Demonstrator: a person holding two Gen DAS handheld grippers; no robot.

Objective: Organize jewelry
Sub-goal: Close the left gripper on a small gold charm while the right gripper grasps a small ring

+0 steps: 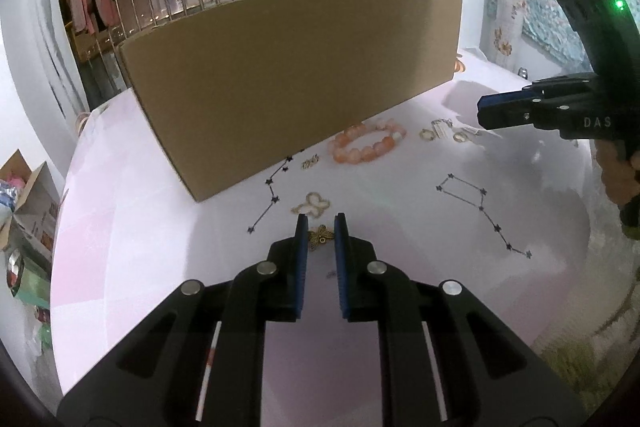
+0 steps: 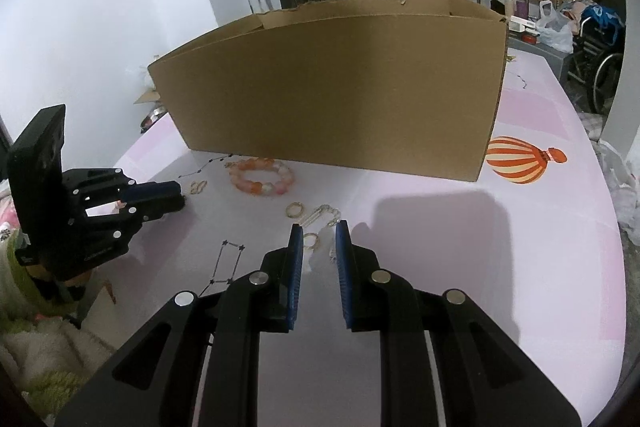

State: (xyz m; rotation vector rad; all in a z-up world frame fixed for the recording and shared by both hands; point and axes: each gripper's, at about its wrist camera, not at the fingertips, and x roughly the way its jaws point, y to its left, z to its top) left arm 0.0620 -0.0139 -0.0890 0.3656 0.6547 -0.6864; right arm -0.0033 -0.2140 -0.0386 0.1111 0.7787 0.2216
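- Your left gripper has its blue pads drawn close on the small bronze flower-shaped charm; it looks pinched between them, though the contact itself is hard to make out.
- That charm sits at the fingertips, low over the pale pink table cover.
- The open brown cardboard box stands straight ahead of the left gripper, its long wall running across your path; judged from here, the carry goes up and over that near wall.
- Your right gripper holds its pads narrowly apart, gripping nothing; a thin gold ring lies on the cover between the tips.
- The orange-and-white beaded bracelet lies just beside the box's foot, between both grippers.
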